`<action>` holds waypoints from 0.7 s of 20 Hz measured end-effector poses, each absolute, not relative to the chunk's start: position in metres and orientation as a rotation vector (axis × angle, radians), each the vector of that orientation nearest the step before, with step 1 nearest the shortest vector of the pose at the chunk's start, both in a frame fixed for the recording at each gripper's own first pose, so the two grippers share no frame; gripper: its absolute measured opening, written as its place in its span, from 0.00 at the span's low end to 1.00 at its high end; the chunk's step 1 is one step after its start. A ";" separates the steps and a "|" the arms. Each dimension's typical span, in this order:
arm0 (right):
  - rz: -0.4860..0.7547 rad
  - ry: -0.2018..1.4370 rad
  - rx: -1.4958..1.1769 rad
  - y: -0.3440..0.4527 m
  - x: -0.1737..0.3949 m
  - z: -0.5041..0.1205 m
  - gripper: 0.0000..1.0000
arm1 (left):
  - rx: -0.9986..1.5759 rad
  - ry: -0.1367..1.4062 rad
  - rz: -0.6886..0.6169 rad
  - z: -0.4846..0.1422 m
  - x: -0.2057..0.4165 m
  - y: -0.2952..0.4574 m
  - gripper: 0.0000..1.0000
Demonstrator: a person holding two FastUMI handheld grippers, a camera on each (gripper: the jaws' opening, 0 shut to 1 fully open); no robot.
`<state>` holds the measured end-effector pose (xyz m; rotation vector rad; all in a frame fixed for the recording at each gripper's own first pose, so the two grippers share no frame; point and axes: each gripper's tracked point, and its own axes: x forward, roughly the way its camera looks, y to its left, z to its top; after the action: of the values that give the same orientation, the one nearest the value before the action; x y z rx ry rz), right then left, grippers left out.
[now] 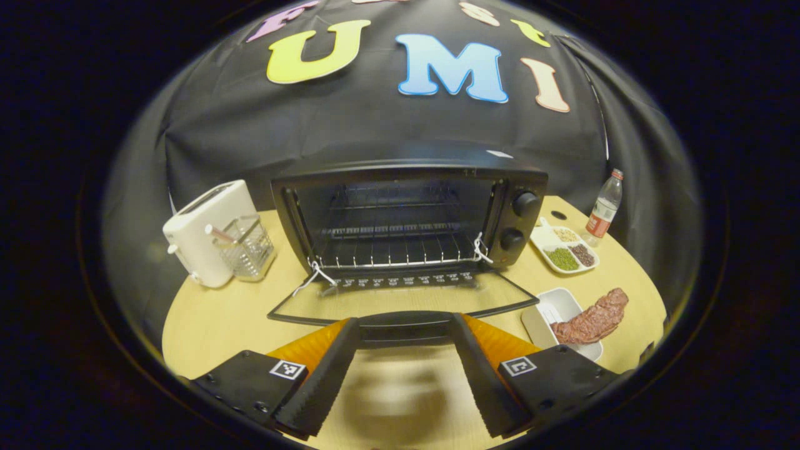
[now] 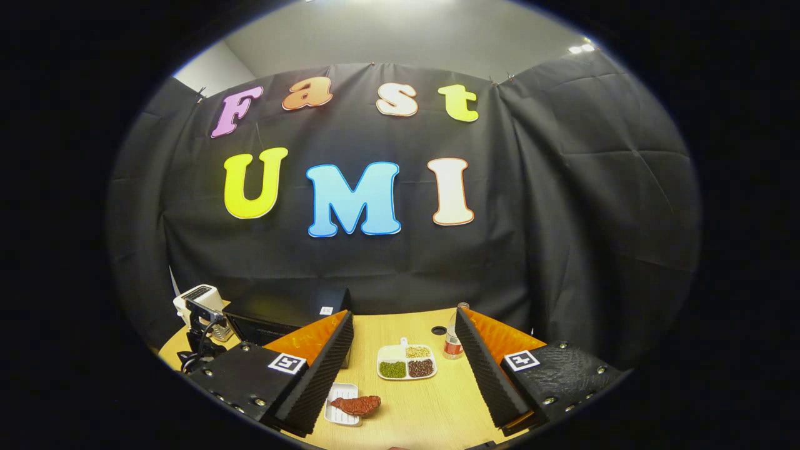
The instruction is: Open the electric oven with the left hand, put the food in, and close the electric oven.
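The black electric oven stands at the middle of the wooden table with its glass door folded down flat and its wire rack bare. My left gripper is open, its fingertips on either side of the door's dark handle at the front edge. A reddish-brown slab of meat lies across a small white tray to the right of the door. My right gripper hangs open and empty well above the table, with the meat low between its fingers and the oven to the left.
A white toaster and a clear glass container stand left of the oven. A divided plate of beans and a plastic bottle sit to its right, near the table's rounded edge.
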<state>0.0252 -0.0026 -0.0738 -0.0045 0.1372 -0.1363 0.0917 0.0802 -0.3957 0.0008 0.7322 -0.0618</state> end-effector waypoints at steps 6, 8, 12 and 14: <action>-0.134 0.144 -0.019 -0.005 0.019 -0.074 0.99 | -0.034 0.778 -0.045 -0.415 0.087 0.085 0.98; -0.130 0.150 -0.021 -0.005 0.019 -0.076 0.99 | -0.025 0.790 -0.051 -0.420 0.084 0.084 0.98; -0.112 0.159 -0.026 -0.002 0.020 -0.080 0.99 | -0.027 0.757 -0.048 -0.402 0.082 0.083 0.98; -0.099 0.171 -0.015 0.000 0.020 -0.085 0.99 | -0.027 0.697 -0.052 -0.375 0.085 0.081 0.98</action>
<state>0.0203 -0.0002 -0.0853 -0.0154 0.1709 -0.0990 0.0851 0.0810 -0.3747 -0.0273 0.6966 -0.0518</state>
